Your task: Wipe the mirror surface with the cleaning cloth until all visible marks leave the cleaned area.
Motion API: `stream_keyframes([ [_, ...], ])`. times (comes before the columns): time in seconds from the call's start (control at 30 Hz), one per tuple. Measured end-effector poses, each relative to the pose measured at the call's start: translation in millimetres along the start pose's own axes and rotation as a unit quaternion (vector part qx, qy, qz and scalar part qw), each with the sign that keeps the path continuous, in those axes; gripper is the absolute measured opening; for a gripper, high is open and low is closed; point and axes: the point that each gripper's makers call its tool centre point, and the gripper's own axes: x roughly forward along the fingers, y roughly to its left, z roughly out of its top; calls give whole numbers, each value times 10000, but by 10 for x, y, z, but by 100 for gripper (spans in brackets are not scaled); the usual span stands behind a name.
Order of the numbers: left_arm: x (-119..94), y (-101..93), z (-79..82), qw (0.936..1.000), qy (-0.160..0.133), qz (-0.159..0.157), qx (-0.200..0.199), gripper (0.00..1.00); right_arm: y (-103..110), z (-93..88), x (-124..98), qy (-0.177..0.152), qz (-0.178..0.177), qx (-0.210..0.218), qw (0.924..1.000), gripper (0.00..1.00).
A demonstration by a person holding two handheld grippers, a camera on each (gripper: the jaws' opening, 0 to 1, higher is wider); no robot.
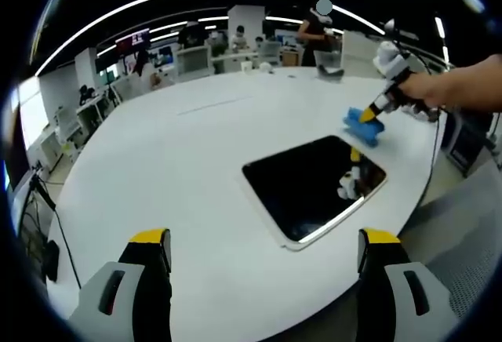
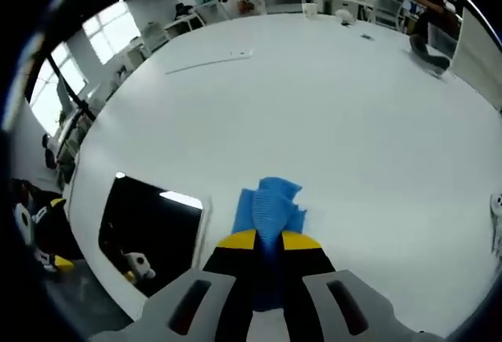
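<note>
Crumpled blue cloth [image 2: 269, 205] beside glossy rectangular mirror [image 2: 153, 228]

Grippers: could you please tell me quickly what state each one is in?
Left gripper: open, holding nothing.
Right gripper: closed on the blue cloth.

glossy dark mirror [image 1: 314, 183], soft crumpled blue cloth [image 2: 269, 209], smooth matt white table [image 2: 314, 107]

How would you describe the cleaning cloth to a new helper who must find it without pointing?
Look at the big white table and find the dark rectangular mirror lying flat near its edge. Just beside the mirror, on the tabletop, the right gripper pinches the cleaning cloth. It is the only bright blue, crumpled thing there.
</note>
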Motion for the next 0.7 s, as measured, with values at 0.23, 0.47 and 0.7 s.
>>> stream_keyframes([
  [0.23,3,-7,0,10000,0,-28,22,100,24,32,3,-1,31,84,10000,5],
  [0.47,-1,-8,1,10000,-4,-29,15,100,92,13,14,5,87,120,9999,4],
  [0.7,2,-17,-11,10000,15,-50,25,100,174,-4,46,18,141,176,9997,4],
])
